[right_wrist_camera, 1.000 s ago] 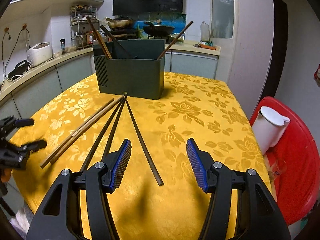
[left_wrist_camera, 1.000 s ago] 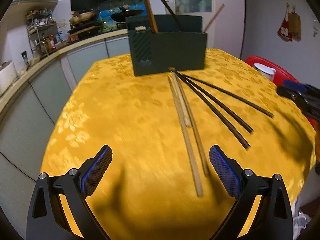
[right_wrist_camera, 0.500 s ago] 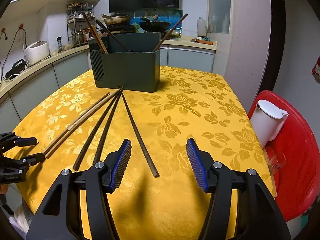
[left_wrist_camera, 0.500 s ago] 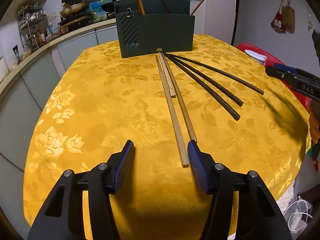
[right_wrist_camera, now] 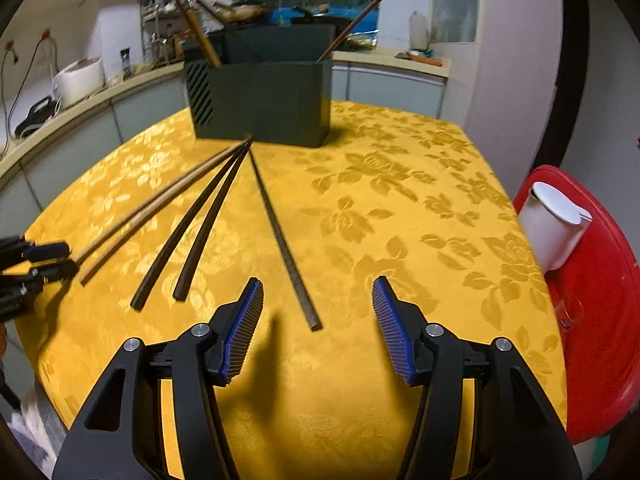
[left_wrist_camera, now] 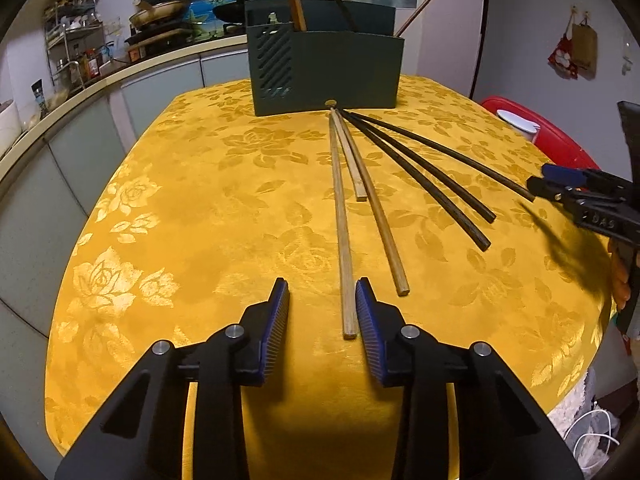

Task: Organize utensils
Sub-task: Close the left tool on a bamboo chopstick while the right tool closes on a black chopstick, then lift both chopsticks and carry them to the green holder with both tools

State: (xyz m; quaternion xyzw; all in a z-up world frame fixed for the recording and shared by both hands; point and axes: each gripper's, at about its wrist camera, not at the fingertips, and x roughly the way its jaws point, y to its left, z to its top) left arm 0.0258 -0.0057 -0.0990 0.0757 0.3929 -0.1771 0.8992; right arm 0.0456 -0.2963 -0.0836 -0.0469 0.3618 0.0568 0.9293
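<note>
Chopsticks (left_wrist_camera: 346, 236) between left gripper (left_wrist_camera: 322, 312) fingers

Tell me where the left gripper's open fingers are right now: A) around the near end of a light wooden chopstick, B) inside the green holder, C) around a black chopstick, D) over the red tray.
A: the left gripper is open, with the near end of the light wooden chopstick lying between its fingers on the yellow tablecloth.

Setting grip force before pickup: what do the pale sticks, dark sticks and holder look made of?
Pale sticks: likely bamboo or raw wood, matte tan with visible grain. Dark sticks: black, faintly glossy, lacquered wood or plastic; cannot tell. Holder: dark green, smooth molded walls with slanted vent slots, probably plastic.
</note>
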